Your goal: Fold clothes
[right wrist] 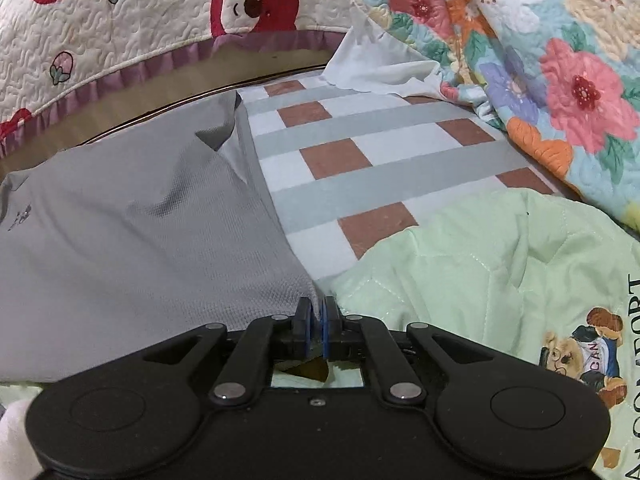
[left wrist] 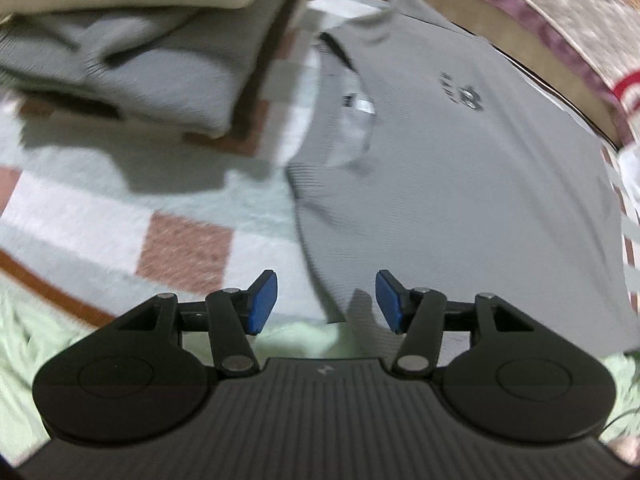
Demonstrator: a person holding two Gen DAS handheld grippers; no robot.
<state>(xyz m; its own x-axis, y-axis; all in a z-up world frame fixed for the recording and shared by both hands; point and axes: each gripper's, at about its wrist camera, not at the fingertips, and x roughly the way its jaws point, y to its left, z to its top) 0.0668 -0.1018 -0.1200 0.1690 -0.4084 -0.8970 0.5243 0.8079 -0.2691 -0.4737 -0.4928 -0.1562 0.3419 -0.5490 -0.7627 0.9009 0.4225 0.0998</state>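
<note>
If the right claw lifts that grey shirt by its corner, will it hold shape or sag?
Likely sag: the grey shirt lies limp and creased on the checked cover. Its thin mesh looks light. The right claw pinches one corner, so the rest should trail.

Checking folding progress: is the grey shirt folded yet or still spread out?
Spread out. The grey shirt lies flat on the checked sheet, collar and chest logo showing; the right hand-held gripper pinches one corner.
</note>
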